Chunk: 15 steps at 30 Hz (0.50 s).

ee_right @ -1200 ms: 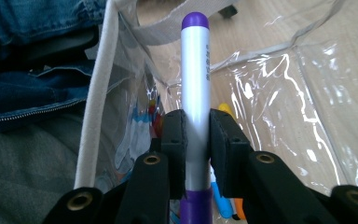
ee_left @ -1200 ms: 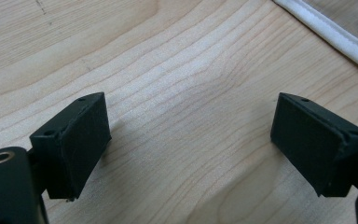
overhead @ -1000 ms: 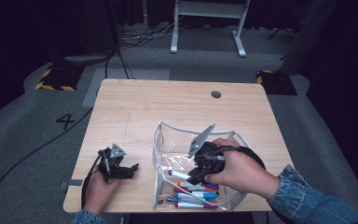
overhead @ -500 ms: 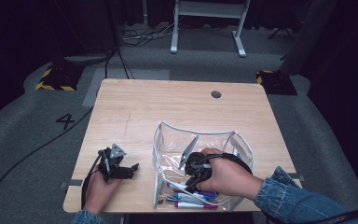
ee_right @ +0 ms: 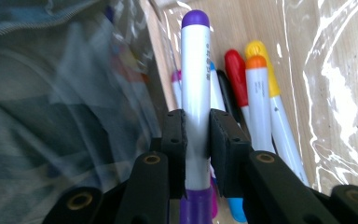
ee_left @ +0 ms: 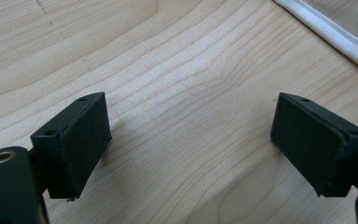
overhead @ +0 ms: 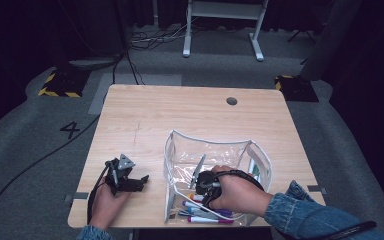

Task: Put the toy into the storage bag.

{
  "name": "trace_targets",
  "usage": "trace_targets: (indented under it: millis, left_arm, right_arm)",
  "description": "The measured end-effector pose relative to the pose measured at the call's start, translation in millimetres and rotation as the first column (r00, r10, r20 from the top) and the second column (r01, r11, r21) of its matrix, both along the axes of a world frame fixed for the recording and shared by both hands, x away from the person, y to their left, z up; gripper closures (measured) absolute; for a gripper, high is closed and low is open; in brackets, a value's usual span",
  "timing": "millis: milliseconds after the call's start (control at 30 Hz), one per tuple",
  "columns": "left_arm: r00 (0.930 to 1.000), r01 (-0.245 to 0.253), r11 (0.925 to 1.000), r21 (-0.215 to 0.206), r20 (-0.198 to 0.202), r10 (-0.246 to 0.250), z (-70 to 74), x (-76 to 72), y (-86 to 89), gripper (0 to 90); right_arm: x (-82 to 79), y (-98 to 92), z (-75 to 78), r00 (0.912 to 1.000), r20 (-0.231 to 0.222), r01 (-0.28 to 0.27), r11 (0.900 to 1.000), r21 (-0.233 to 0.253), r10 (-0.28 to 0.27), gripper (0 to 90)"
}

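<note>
A clear plastic pouch (overhead: 215, 150) with white piping stands open on the wooden table (overhead: 180, 115), with several markers (overhead: 205, 218) lying inside it. My right gripper (overhead: 206, 192) is down inside the pouch. In the right gripper view its jaws are shut on a white marker with a purple cap (ee_right: 195, 84), which points away over the other markers (ee_right: 257, 93). My left gripper (overhead: 142, 180) rests on the table left of the pouch, open, with bare wood between its pads (ee_left: 79, 140). The pouch's white edge (ee_left: 335, 35) crosses the top right of the left gripper view.
A round cable hole (overhead: 231, 101) sits near the table's far edge. A black cable (overhead: 35, 160) trails off the left side across the grey floor. The legs of a white stand (overhead: 220, 30) rise behind the table. Denim fabric (ee_right: 37, 93) shows through the pouch wall.
My right gripper has dropped from above the pouch down into it, among the markers, and now holds the purple-capped marker. The left gripper has stayed still.
</note>
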<state>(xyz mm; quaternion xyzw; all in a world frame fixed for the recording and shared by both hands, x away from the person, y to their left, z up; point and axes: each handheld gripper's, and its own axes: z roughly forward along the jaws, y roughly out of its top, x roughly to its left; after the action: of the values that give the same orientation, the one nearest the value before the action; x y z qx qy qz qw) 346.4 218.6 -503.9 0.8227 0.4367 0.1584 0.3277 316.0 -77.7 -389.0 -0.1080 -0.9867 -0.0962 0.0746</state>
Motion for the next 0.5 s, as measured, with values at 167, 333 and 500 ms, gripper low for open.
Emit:
trace_targets:
  millis: [167, 333, 500]
  left_arm:
    - [1.0000, 0.000, 1.0000, 0.001, 0.000, 0.000, 0.0, -0.1, 0.0, 12.1]
    - [1.0000, 0.000, 1.0000, 0.001, 0.000, 0.000, 0.0, -0.1, 0.0, 12.1]
    - [1.0000, 0.000, 1.0000, 0.001, 0.000, 0.000, 0.1, -0.2, 0.0, 12.1]
  right_arm:
    - [2.8, 0.9, -8.8, 1.0000, -0.001, 0.003, 0.998, -0.062, -0.003, 76.6]
    - [6.1, 0.5, -9.6, 0.9994, 0.035, 0.008, 0.997, -0.078, -0.005, 73.9]
    - [13.3, -2.6, -0.7, 0.9897, 0.143, -0.003, 1.000, 0.012, 0.001, 52.6]
